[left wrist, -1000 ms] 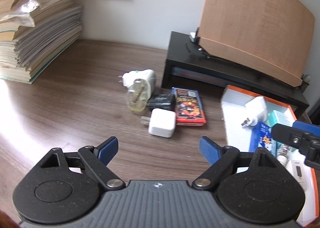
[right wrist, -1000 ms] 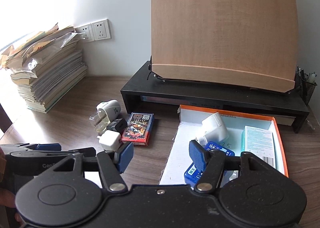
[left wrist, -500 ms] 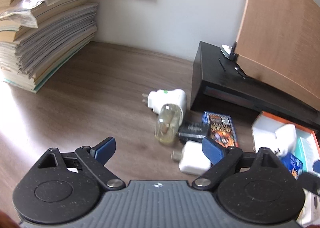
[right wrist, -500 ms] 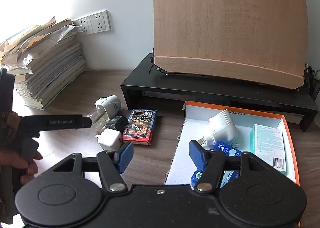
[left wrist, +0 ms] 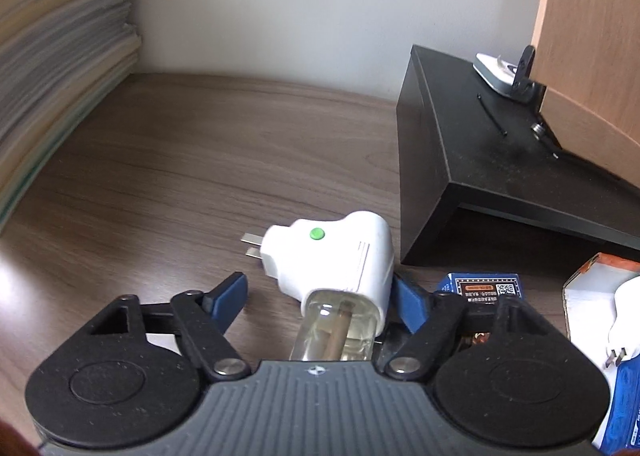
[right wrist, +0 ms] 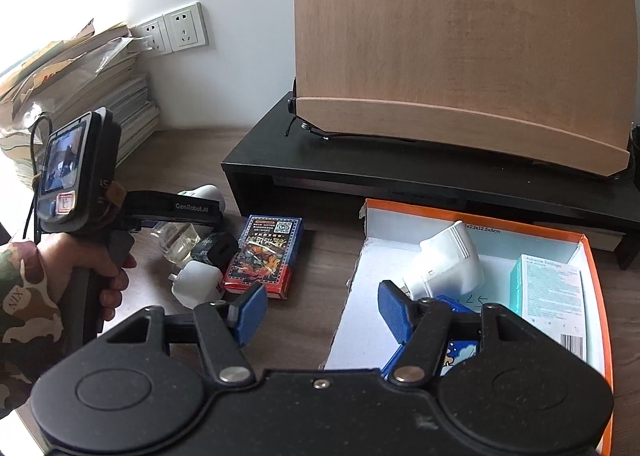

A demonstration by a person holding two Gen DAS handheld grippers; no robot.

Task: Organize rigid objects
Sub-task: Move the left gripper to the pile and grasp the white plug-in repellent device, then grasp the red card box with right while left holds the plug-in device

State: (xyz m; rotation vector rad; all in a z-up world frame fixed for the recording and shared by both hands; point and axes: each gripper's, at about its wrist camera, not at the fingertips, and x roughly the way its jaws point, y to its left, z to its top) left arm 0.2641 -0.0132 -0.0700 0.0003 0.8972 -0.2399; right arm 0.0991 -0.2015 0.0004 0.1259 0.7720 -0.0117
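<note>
A white plug-in vaporizer (left wrist: 340,256) with a green dot and a clear liquid bottle lies on the wooden desk. It sits between the jaws of my left gripper (left wrist: 318,300), which are closing. The right pad is against its side, while the left pad (left wrist: 228,294) stands apart from it. In the right wrist view the left gripper (right wrist: 200,215) reaches over the vaporizer (right wrist: 180,236). My right gripper (right wrist: 322,312) is open and holds nothing, hovering at the left edge of the orange-rimmed box (right wrist: 594,252).
A card pack (right wrist: 264,256), a white charger cube (right wrist: 196,282) and a black adapter (right wrist: 214,248) lie beside the vaporizer. The box holds a white plug (right wrist: 448,260), a teal carton (right wrist: 548,288) and a blue pack (right wrist: 452,352). A black stand (left wrist: 460,175) and a paper stack (left wrist: 60,75) flank the desk.
My left gripper has moved forward and down to the vaporizer, which now lies between its narrowed jaws. The right gripper has edged slightly forward and stays open.
</note>
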